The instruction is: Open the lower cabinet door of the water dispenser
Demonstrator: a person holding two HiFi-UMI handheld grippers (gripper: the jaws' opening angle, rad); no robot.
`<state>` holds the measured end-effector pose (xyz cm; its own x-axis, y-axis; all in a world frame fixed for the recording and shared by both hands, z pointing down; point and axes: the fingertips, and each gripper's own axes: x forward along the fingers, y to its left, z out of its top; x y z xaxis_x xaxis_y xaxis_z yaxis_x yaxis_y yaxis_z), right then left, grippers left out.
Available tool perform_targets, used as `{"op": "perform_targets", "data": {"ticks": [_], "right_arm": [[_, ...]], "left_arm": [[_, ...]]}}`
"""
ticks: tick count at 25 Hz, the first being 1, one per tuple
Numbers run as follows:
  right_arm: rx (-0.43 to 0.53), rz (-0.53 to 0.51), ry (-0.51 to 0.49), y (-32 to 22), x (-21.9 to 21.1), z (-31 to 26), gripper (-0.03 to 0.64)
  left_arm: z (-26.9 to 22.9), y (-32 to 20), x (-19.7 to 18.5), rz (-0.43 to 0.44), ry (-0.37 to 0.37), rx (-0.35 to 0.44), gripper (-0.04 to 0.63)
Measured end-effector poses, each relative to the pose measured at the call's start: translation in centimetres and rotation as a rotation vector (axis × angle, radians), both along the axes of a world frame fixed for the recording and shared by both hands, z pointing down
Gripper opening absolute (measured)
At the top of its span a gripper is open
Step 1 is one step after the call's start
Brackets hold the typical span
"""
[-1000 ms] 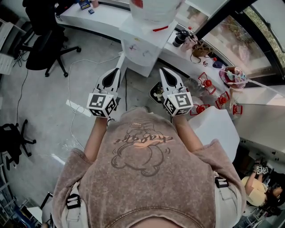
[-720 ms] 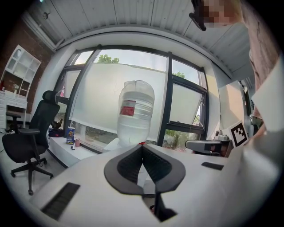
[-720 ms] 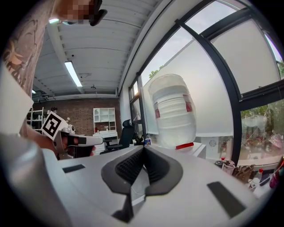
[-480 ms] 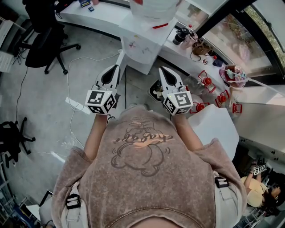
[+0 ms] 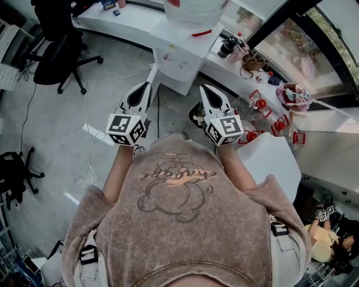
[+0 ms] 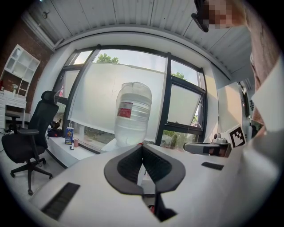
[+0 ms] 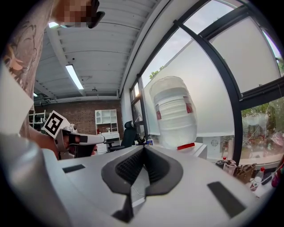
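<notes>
The white water dispenser (image 5: 178, 56) stands ahead of me with a big clear bottle (image 5: 193, 8) on top; its lower cabinet door is foreshortened and hard to make out. My left gripper (image 5: 147, 85) and right gripper (image 5: 206, 88) are held side by side at level, short of the dispenser's front and touching nothing. In the left gripper view the jaws of the left gripper (image 6: 142, 145) meet at the tip, with the bottle (image 6: 132, 113) behind. The right gripper (image 7: 143, 148) is shut too and empty, the bottle (image 7: 174, 113) beyond it.
A black office chair (image 5: 56, 56) stands at the left by a white counter (image 5: 129, 22). A white cable (image 5: 92, 129) trails over the floor. A dark bin (image 5: 197, 115) sits by the dispenser's foot. Red-capped things (image 5: 261, 103) and a white table (image 5: 269, 160) are at the right.
</notes>
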<state>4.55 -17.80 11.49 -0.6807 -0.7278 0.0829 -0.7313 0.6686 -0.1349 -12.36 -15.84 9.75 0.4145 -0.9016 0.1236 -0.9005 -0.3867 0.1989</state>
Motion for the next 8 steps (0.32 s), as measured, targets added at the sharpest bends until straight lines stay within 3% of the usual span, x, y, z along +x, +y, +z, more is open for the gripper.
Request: {"op": "perform_targets", "data": {"ticks": [8], "right_arm": [[-0.003, -0.003, 0.000, 0.08, -0.29, -0.72, 0.002]], "left_arm": [[-0.61, 0.40, -0.22, 0.004, -0.015, 0.006, 0.017]]}}
